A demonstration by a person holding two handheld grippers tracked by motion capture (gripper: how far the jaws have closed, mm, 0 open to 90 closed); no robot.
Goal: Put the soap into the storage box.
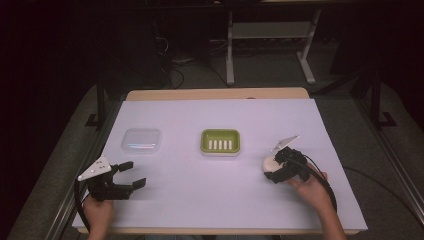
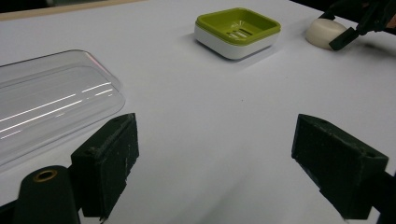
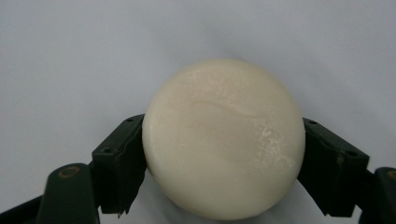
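right claw (image 3: 223, 154) clamped on unmarked round cream soap (image 3: 223, 137), left claw (image 2: 229, 163) spread wide above white paper (image 1: 220, 195)

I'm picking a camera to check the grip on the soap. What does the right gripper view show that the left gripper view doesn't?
Right gripper view: the right tool with a pad against each side of the round soap.

Left gripper view: the open left tool, the clear lid, the green soap dish.

Both: the soap, the white table cover.
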